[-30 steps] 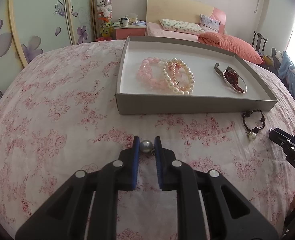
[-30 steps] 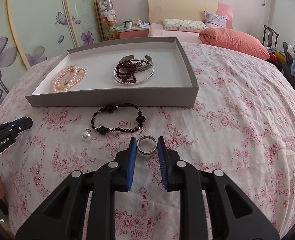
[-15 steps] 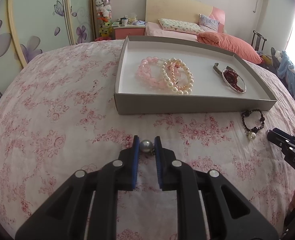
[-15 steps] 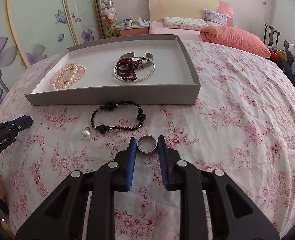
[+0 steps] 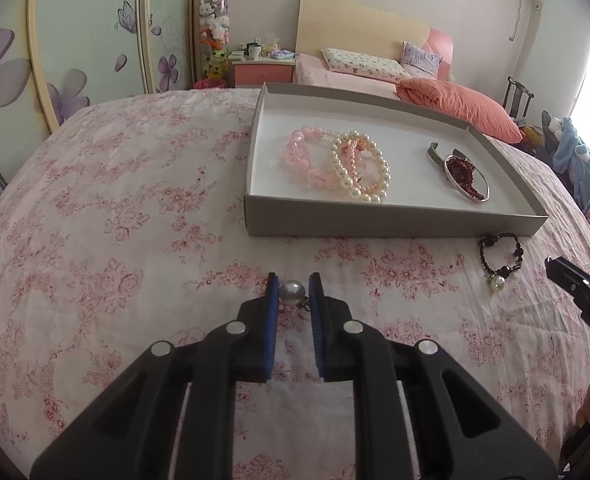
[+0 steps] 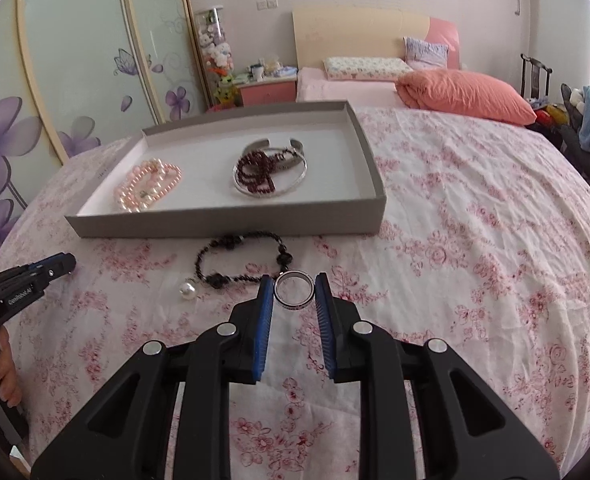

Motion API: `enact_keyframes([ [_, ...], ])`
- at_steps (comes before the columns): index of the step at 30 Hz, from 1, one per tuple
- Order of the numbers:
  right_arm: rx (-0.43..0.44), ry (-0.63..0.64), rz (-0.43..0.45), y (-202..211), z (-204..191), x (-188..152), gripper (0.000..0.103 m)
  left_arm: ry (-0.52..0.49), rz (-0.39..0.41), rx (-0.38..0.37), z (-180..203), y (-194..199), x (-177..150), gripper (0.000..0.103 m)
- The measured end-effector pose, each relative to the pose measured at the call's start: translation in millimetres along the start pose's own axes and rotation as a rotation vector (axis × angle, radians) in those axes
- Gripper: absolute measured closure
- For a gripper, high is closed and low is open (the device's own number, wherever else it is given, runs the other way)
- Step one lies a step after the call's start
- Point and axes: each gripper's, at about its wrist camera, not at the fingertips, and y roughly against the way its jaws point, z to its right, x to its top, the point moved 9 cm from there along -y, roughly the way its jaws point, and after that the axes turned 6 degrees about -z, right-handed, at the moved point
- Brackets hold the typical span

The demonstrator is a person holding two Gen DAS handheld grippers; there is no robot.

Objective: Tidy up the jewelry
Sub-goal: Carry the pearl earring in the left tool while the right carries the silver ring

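Left gripper (image 5: 293, 292) clamped on grey pearl (image 5: 292, 293), lower centre; right gripper (image 6: 294, 292) clamped on ring (image 6: 294, 290) (both round, slippery). Risk: slip before reaching tray (image 6: 223, 222).

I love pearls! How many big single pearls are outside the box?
2. A grey pearl sits in the left gripper; a white pearl lies on the bedspread beside the black bracelet.

Open floral bedspread (image 6: 475, 240) right of the grey tray (image 6: 231, 222); near wall low. Black bead bracelet (image 6: 243, 256) and loose pearl (image 6: 187, 290) blocking the near-left approach.
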Motion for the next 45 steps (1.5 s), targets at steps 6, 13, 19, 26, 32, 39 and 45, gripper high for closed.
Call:
enact_keyframes([
  [6, 0.006, 0.038, 0.171, 33.1, -18.8, 27.7, 0.080, -0.017, 0.135, 0.009, 7.3, 33.4, 15.1, 0.087],
  [13, 0.009, 0.079, 0.291, 53.2, -33.6, 50.9, 0.080, -0.050, 0.274, 0.005, 24.0, 65.9, 36.8, 0.087],
  [19, 0.017, 0.091, 0.313, 55.5, -40.9, 61.8, 0.080, -0.080, 0.323, 0.004, 36.9, 75.8, 51.7, 0.087],
  [26, 0.019, 0.101, 0.337, 56.1, -45.9, 74.2, 0.080, -0.099, 0.349, -0.001, 50.1, 75.7, 68.5, 0.087],
  [32, 0.017, 0.109, 0.362, 53.9, -49.0, 90.1, 0.080, -0.109, 0.351, -0.003, 58.6, 67.5, 81.8, 0.087],
  [39, 0.015, 0.101, 0.348, 34.2, -45.7, 104.9, 0.080, -0.104, 0.331, -0.005, 60.9, 46.1, 100.8, 0.087],
  [45, 0.018, 0.091, 0.306, 6.1, -42.0, 114.4, 0.080, -0.103, 0.308, 0.000, 62.3, 23.8, 114.2, 0.087],
])
